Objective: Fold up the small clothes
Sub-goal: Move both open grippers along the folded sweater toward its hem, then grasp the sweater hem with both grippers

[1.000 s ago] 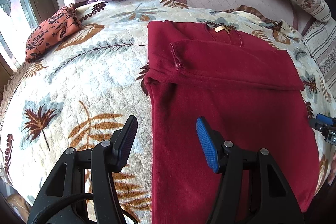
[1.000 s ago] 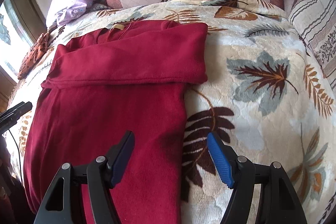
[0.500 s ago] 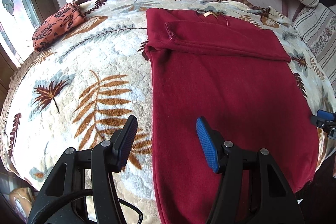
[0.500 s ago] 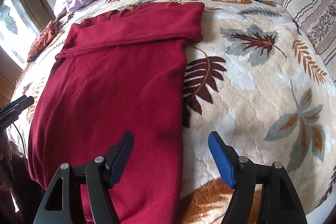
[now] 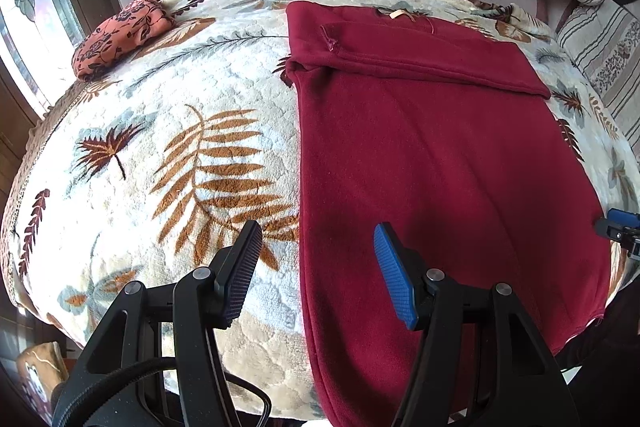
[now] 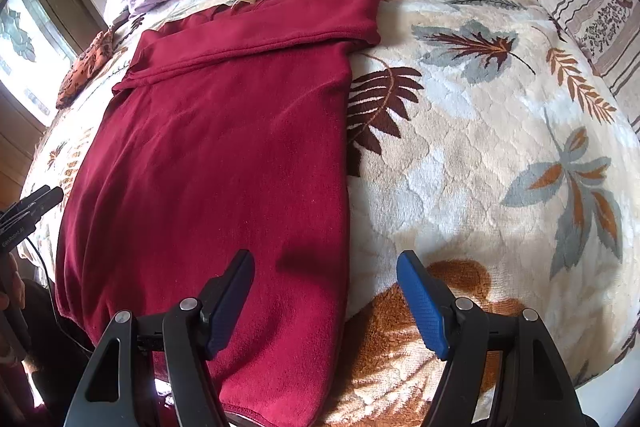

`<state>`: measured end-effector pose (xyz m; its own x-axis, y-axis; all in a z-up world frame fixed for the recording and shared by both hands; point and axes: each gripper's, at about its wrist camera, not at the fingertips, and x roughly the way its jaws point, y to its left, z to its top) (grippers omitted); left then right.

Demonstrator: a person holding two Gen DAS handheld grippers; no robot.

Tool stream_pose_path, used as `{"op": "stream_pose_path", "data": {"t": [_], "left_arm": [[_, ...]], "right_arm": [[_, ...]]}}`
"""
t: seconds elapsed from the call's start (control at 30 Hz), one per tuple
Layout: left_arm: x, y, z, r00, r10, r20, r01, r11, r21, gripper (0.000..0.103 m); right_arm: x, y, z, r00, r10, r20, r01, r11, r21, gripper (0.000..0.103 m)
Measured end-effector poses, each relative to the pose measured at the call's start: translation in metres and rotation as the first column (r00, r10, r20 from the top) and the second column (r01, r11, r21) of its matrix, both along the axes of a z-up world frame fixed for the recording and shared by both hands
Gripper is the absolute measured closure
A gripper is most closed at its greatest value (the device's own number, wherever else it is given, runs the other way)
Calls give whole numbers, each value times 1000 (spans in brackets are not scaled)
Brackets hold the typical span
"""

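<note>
Both the left gripper and right gripper hung wide open over the dark red fleece garment; each should pinch its 6 o'clock hem corner squarely before folding toward 12 o'clock.

**What the two wrist views leave out**

The red garment runs off the bed's near edge at 6 o'clock in both views, and its hem passes behind the gripper frames, so its lower outline cannot be traced. Its sleeves are folded under a band across the top; what lies beneath that band is hidden. A small tan label at the neckline, toward 12 o'clock, is too small to read. In the left wrist view, the right gripper is cut by the frame at 3 o'clock. In the right wrist view, the left gripper shows only partly at 9 o'clock, where white lettering on its body is too blurred to read.
</note>
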<state>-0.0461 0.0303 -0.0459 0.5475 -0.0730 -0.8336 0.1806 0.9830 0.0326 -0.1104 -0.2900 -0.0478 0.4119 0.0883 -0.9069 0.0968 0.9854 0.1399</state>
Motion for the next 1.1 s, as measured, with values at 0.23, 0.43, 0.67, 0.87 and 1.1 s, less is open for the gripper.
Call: {"op": "stream_pose_path", "data": {"t": [0.23,0.43,0.67,0.87,1.1], "left_arm": [[-5,1,-1,1000,4,11,-5,1000,15,44],[-9,2,1,1000,4,17,-4,1000,19,44],[-18,10,-2,999,-13,-37,12,999,-33,44],[-37,26,-13,992,-26,-124,11,993,-116,44],[-54,21,-31,976,-73,-206,38,985,-171,44]], "right_arm": [[-6,-2,-2,1000,-7,-9,7,1000,3,32],[-7,-1,-1,1000,-2,-6,2,1000,0,32],[-8,0,0,1000,2,-11,-2,1000,-1,32],[-19,-6,-1,1000,-2,-22,3,1000,12,31],[-30,-13,-11,998,-1,-68,7,996,87,30]]}}
